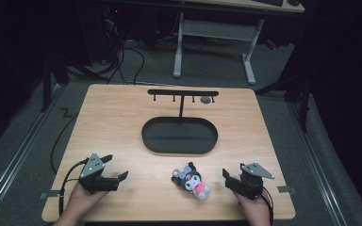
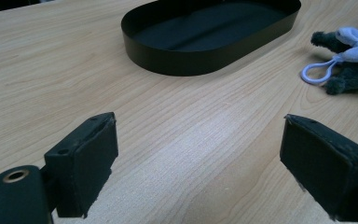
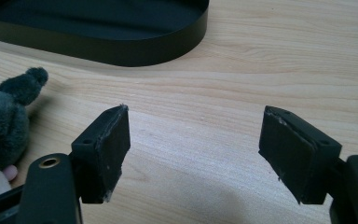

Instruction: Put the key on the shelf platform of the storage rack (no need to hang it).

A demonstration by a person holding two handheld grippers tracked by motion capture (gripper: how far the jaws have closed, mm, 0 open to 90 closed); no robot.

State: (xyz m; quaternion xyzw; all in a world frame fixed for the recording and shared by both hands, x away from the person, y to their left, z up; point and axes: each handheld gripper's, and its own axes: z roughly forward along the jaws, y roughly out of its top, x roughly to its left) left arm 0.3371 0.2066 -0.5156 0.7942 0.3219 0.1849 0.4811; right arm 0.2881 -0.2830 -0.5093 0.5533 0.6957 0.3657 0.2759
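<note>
A small dark plush toy with pale lilac ears, a pink front and a lilac loop lies on the wooden table near its front edge, between my two grippers. In the left gripper view the plush toy is at the far right, loop toward me. In the right gripper view the plush toy is at the left edge. My left gripper rests low over bare wood, jaws wide apart with nothing between them. My right gripper is open too, just right of the toy, not touching it.
A black oval tray sits mid-table, beyond the toy. From it rises a black T-shaped rack with several hooks; a small grey object hangs at the right end. Table legs and cables are on the floor behind.
</note>
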